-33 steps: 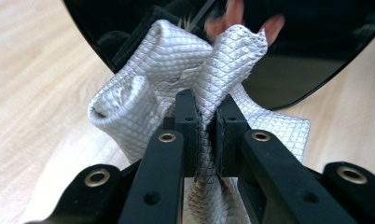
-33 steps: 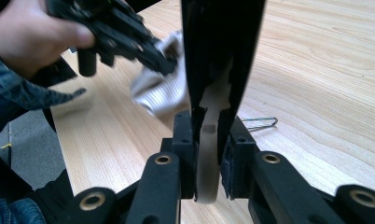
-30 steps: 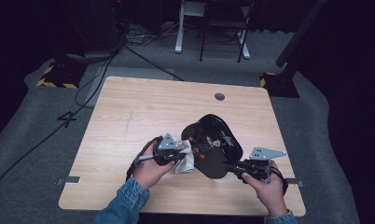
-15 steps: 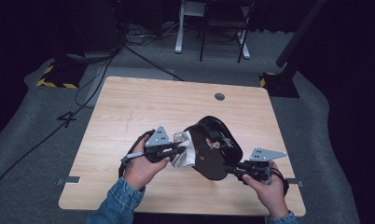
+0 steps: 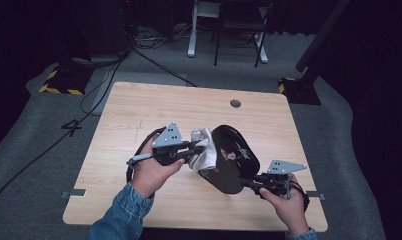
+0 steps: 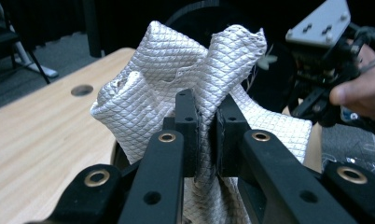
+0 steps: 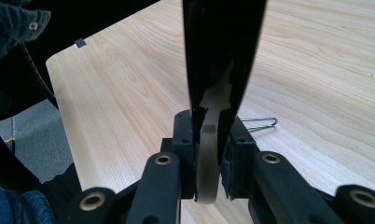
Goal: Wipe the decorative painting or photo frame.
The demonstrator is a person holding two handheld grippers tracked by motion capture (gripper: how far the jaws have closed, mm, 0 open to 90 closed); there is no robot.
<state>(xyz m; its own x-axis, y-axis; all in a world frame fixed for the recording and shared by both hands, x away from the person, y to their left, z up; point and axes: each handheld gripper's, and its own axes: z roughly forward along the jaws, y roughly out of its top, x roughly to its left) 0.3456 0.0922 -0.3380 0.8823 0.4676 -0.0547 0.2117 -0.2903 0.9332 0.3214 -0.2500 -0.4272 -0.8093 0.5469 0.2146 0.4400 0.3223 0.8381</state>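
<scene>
Landmark: the black tray [image 5: 230, 159], tilting up above the wooden surface [image 5: 139, 115].
Left gripper [image 5: 196, 148]: its fingers [image 6: 188, 126] are pinching a white quilted cloth [image 5: 203, 150], pressing it against the tray's left edge.
Right gripper [image 5: 249, 183]: its fingers [image 7: 183, 140] are clamping the tray's near rim.
Hole [image 5: 235, 103]: sitting in the surface beyond the tray.

Grey carpet [image 5: 49, 150] (cables [image 5: 139, 47]), dim.

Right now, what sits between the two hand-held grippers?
In the high view, a crumpled white quilted cloth pinched by the left hand-held gripper and a glossy black oval tray clamped at its rim by the right hand-held gripper lie between them, cloth against tray.
</scene>
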